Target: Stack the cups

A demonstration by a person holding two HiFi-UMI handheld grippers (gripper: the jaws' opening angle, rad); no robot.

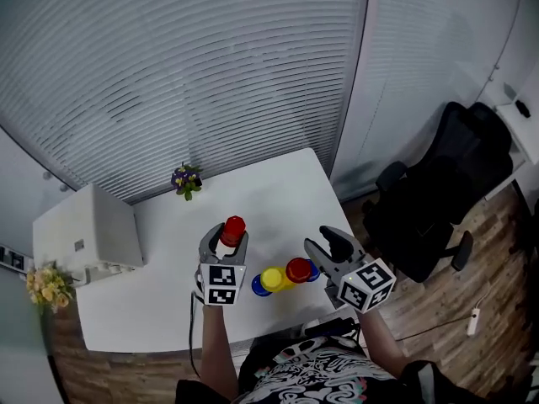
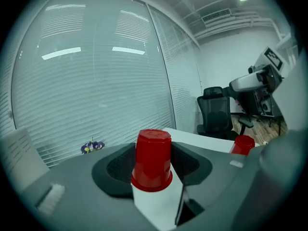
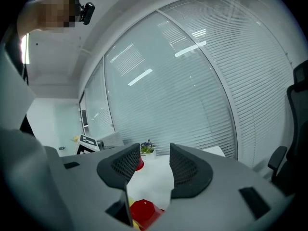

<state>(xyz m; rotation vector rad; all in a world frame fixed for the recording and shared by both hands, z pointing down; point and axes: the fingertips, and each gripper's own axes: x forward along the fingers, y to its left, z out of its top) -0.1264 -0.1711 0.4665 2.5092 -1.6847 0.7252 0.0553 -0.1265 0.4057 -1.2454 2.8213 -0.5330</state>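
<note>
Left tool (image 2: 154, 166) clamped on an upturned red cup (image 2: 153, 153); right tool (image 3: 154, 165) apart and empty.

And there it is: pads pressed to both sides of the red cup, base up, rim down, held over the white bench (image 1: 278, 200). Just to the right on the bench, a tight cluster: yellow cup (image 1: 272, 278), second red cup (image 1: 298, 269), blue cup (image 1: 259, 287) at the left end, more blue at the right end. Nested or only side by side, hard to say. Right tool jaws wide, nothing between them, close above that cluster, second red cup showing just below them. At the far edge of the bench, purple flowers (image 1: 186, 179). Off right, on the wood floor, a black chair (image 1: 438, 192).
</note>
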